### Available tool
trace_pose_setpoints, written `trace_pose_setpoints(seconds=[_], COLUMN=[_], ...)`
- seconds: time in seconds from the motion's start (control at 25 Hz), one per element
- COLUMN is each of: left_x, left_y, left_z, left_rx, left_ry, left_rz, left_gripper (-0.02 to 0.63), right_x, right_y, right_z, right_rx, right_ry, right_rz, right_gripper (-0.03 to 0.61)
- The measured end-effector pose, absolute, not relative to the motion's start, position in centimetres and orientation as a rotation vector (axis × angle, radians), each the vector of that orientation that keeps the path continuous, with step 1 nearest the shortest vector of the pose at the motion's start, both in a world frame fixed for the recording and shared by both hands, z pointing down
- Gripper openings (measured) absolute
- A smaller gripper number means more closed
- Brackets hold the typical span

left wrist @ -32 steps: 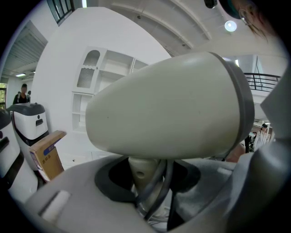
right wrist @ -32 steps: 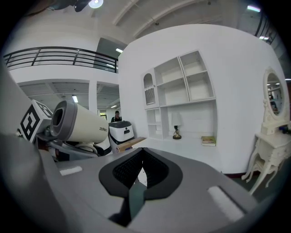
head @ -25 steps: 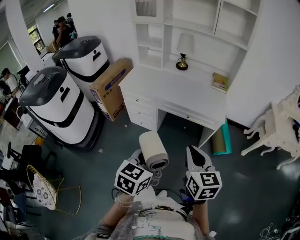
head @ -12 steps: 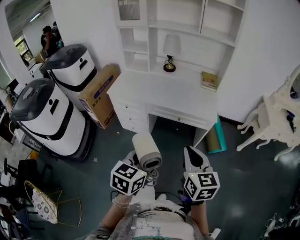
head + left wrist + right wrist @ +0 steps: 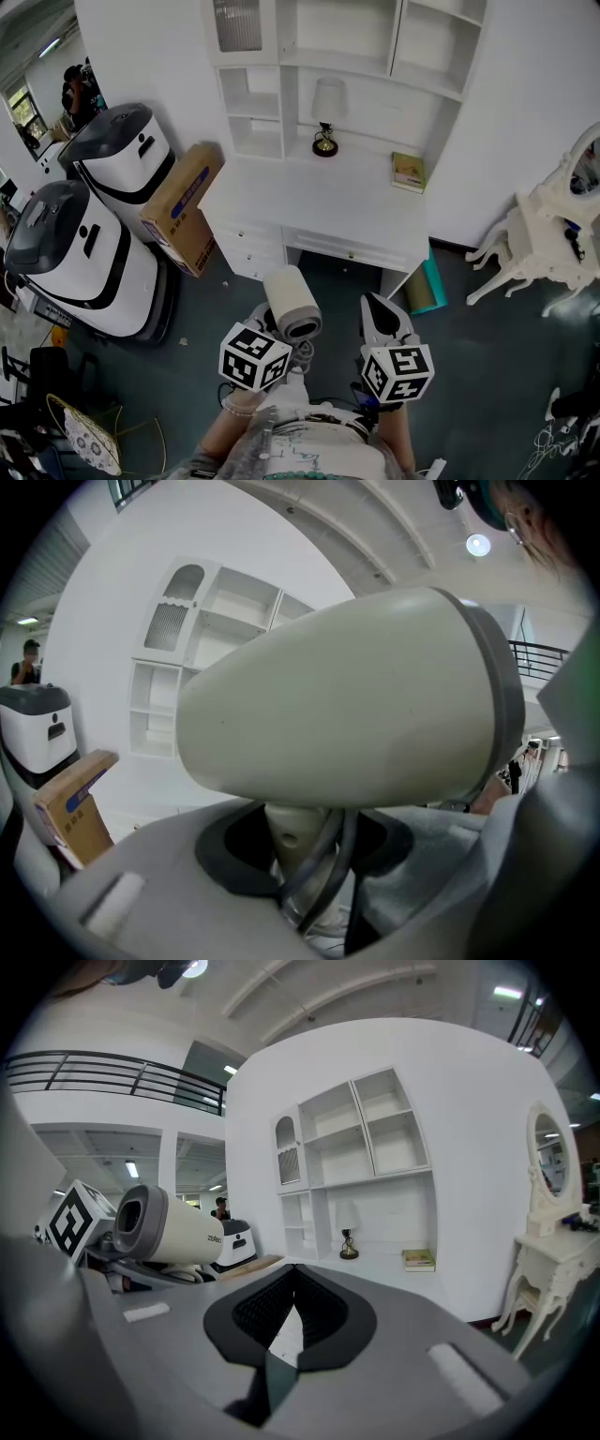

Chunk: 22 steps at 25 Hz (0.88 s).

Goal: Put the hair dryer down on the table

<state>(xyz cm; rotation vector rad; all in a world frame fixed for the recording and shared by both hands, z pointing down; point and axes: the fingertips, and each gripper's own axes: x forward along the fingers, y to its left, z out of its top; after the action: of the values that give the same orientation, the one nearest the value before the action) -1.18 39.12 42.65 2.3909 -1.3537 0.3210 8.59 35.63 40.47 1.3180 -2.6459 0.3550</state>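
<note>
1 risk: left claw point(image 5: 279, 335) grips only the hair dryer point(image 5: 292, 302) handle plus cord point(image 5: 323, 855), so it could twist loose short of the counter point(image 5: 319, 202); right claw point(image 5: 380, 314) closed, empty.

hair dryer point(image 5: 347, 696) handle point(image 5: 284, 829): lower end hidden inside left gripper point(image 5: 305, 874) jaws | book point(image 5: 408, 172) cover: print too small to read | what looks like a dressing table point(image 5: 548, 211): cut off at right edge

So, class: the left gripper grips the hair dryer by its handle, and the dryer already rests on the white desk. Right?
No. The left gripper grips the hair dryer by its handle, but the head view shows the dryer held up short of the white desk, not resting on it.
</note>
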Motion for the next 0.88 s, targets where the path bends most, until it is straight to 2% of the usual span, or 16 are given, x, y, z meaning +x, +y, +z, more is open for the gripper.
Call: trace_pose_setpoints(seconds=[0.88], left_x=[-5.7], left_y=[31.2], left_z=[43.6], left_rx=[2.463], left_ry=[-1.224], left_rz=[0.347], left_gripper=[0.169], right_x=[3.5], right_y=[28.6], right_z=[41.4], right_rx=[1.419], right_ry=[-2.594], right_rz=[0.364], right_gripper=[0.029])
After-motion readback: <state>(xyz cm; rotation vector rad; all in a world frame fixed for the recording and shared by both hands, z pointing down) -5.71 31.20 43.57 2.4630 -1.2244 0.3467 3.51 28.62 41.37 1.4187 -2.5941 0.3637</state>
